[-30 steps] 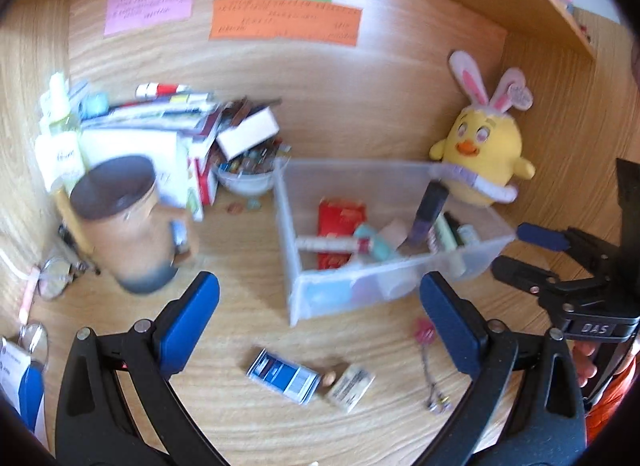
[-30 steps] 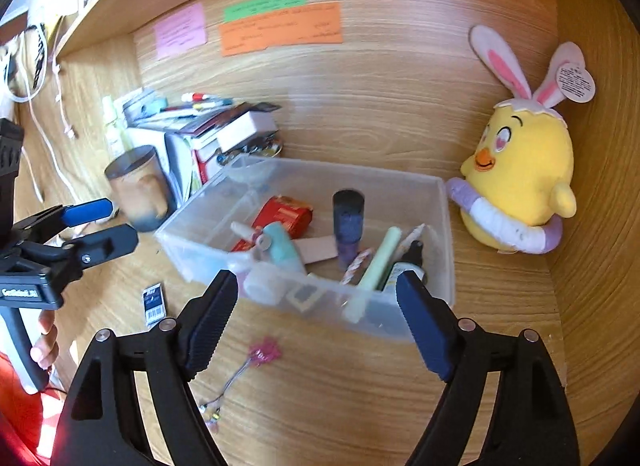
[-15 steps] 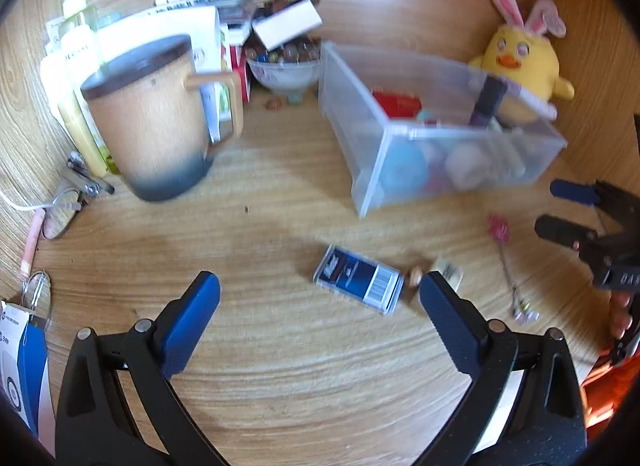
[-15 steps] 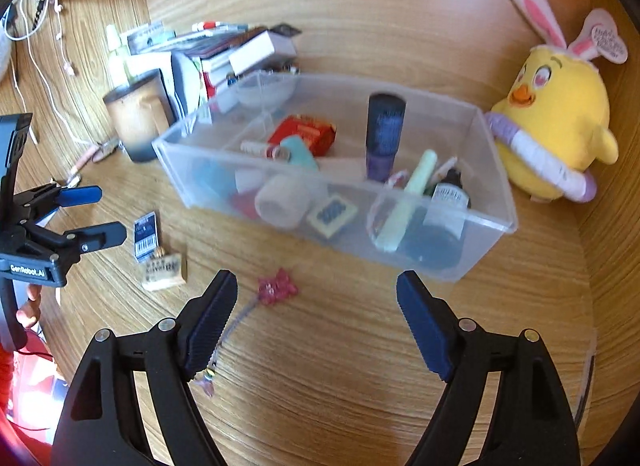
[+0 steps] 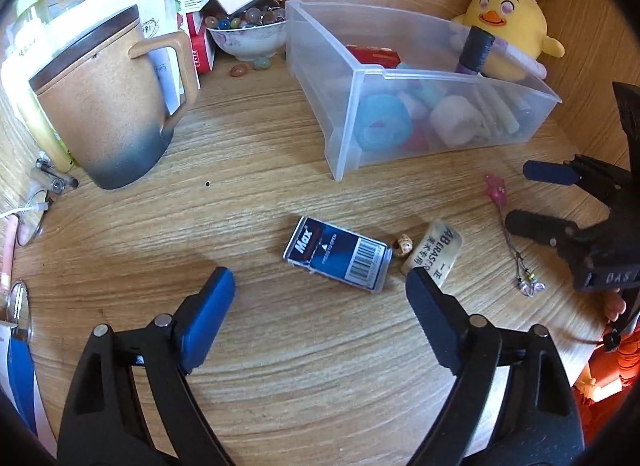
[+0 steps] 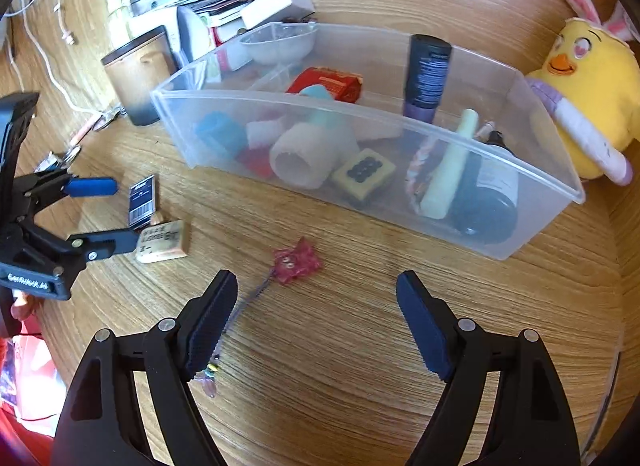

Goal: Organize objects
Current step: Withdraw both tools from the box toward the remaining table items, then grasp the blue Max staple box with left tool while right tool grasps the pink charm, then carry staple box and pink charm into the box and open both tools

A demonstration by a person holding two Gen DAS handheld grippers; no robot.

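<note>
My left gripper [image 5: 320, 286] hangs over the blue staple box [image 5: 338, 257] on the counter [image 5: 280, 378], its jaws closing but with nothing pressed between them yet; the box lies just ahead of the pads. The eraser [image 5: 434, 252] sits just beside the box with a small bead [image 5: 403, 244] between them, so I judge my right-hand pad could land on the eraser or knock the bead away instead of catching the box cleanly. My right gripper [image 6: 316, 306] is also closing slowly, wide and empty, above the pink charm [image 6: 297, 260]. Its thin cord [image 6: 256, 290] runs under one pad, and I could pinch the cord alone and leave the charm dangling. The clear bin [image 6: 440, 125] stands near, already crowded.
</note>
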